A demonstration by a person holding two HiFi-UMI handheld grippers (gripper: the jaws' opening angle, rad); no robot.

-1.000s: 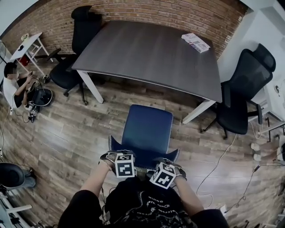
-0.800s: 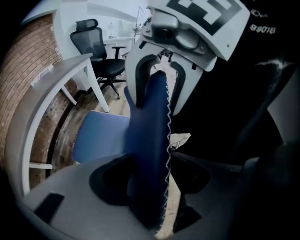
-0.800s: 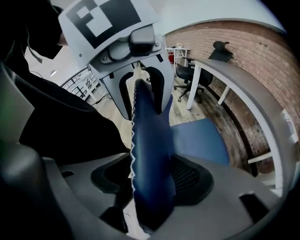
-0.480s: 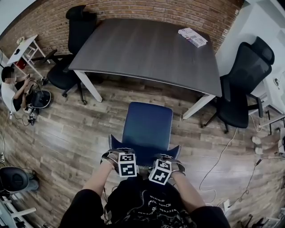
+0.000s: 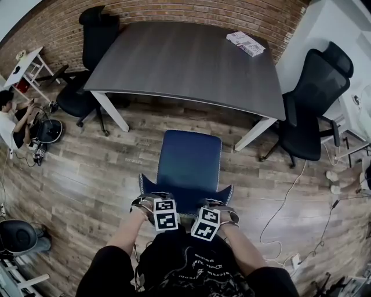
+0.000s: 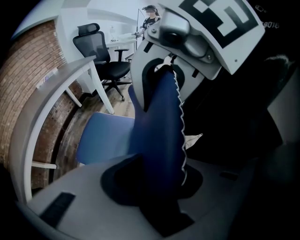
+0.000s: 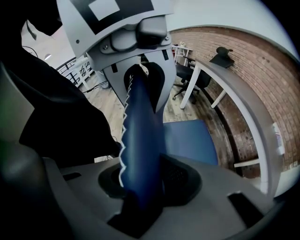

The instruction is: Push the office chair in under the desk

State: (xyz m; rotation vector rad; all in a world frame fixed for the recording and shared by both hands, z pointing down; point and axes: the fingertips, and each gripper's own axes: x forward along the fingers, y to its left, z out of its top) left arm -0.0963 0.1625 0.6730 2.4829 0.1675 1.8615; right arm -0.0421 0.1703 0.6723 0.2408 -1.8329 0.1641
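Head view: blue office chair (image 5: pixel 191 162) stands on the wood floor (image 5: pixel 87 174), seat toward the grey tabletop (image 5: pixel 185 64). A strip of bare floor shows between the seat's front edge and the tabletop's near edge, so the chair is not yet under it. It lines up roughly between the two white legs, one to the left (image 5: pixel 110 111) and one to the right (image 5: pixel 254 134). The person stands right behind the backrest (image 5: pixel 185 200), both forearms reaching down to its top edge. Left tongs (image 5: pixel 155 198) and right tongs (image 5: pixel 217 204) sit side by side on that edge, near each other but apart, both pointing steeply down. Left gripper view: the blue backrest runs up through the slot between the jaws, white zigzag stitching (image 6: pixel 180 122) along its edge; the jaws have just been closing and now clench the fabric-covered edge. Right gripper view: same picture mirrored, backrest filling the gap, jaws just closed in and gripping it, the other tongs visible further along the edge. Around the room: one black chair (image 5: pixel 95 52) at the tabletop's far left corner, another black chair (image 5: pixel 313 104) off its right end, a flat printed packet (image 5: pixel 244 43) on the far right corner of the tabletop, brick wall (image 5: pixel 191 11) behind, a seated person (image 5: pixel 11 119) at far left.
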